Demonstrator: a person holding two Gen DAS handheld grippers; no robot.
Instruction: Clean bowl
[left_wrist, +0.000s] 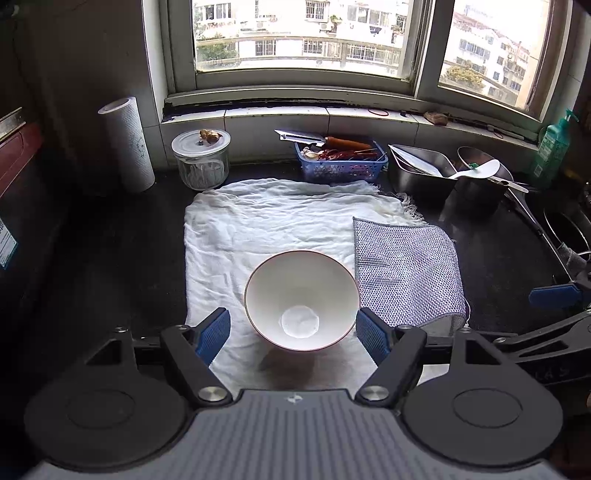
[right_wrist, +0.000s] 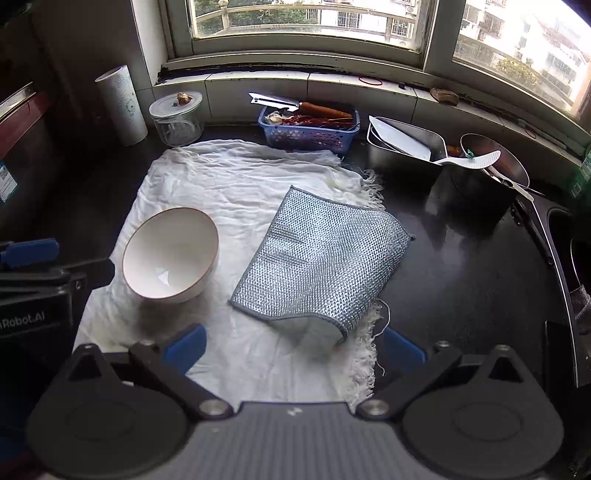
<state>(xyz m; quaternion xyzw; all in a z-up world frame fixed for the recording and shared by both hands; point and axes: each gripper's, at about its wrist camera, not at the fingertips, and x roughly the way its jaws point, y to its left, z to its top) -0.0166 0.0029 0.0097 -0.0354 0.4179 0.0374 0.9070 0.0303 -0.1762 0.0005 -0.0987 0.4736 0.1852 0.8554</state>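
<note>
Both tongs are hanging released: left tongs (left_wrist: 293, 334) framing the bowl (left_wrist: 301, 295), right tongs (right_wrist: 293, 349) nearing the scrubbing cloth (right_wrist: 319, 258); gripping comes next.

left wrist: steep, close | right wrist: same | shared: bowl (left_wrist: 301, 301)
</note>
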